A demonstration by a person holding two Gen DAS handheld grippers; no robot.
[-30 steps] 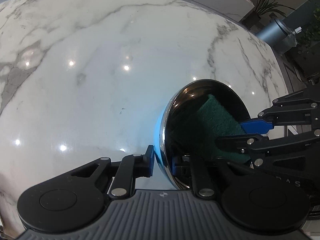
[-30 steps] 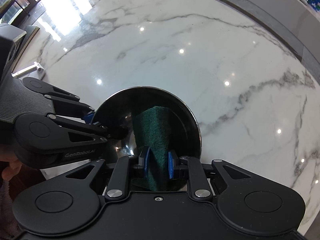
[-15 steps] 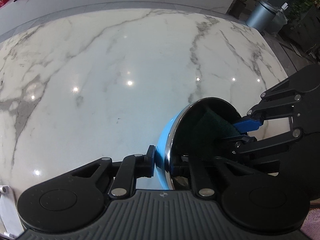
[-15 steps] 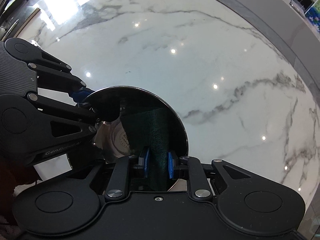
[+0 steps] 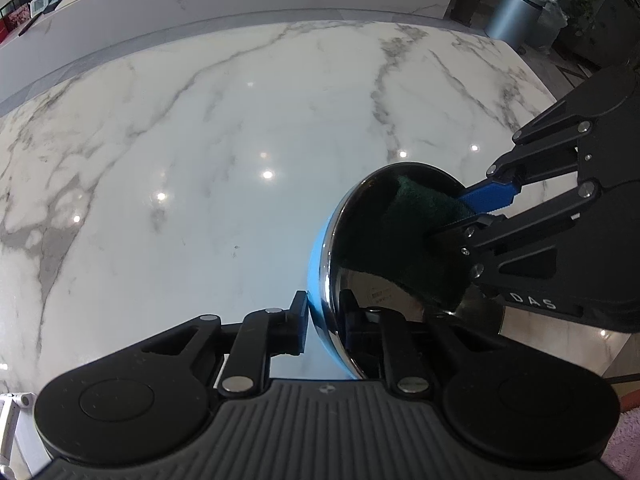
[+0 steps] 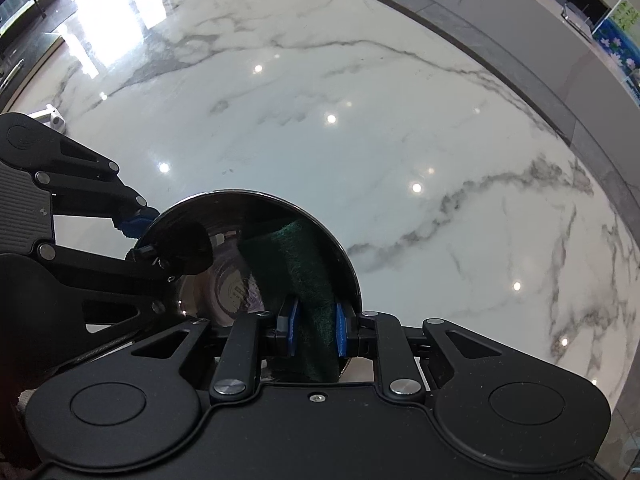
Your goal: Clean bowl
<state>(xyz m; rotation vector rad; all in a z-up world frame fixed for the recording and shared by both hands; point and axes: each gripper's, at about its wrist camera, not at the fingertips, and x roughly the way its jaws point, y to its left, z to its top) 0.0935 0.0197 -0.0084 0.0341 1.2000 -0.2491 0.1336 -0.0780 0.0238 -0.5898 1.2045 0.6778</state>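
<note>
Wide shot first: the glossy white marble counter with grey veins [image 5: 200,160] [image 6: 400,140] fills both views, ceiling lights glinting off it. Far back in the left wrist view, off the counter, stands a grey cylindrical metal bin [image 5: 508,16].

Over the counter is the round bowl, mirror-bright steel inside and light blue outside [image 5: 360,220] [image 6: 224,276]. It is tipped up steeply on its side, mouth turned toward the right hand's tool. Whether its lower edge touches the counter, I cannot tell.

Now the black left gripper [image 5: 324,312] [image 6: 142,238]. It has the bowl by the rim, one finger on the blue outer wall and the other inside against the steel. Its jaws are narrow and just easing open, the bowl's wall between them, and the pads look to be against that wall on both sides.

In comes the black right gripper with blue finger pads [image 6: 315,328] [image 5: 468,216], reaching into the bowl's mouth from the opposite side. Its jaws are narrow, clamped on the pad it carries.

Smallest of all is the dark green rectangular scouring pad [image 6: 304,264] [image 5: 420,240]. It is pinched at its near end between the blue finger pads, and the rest of it lies down inside the bowl, along the inner wall on the side away from the left gripper. A round stamped mark on the bowl's floor shows just beside it.
</note>
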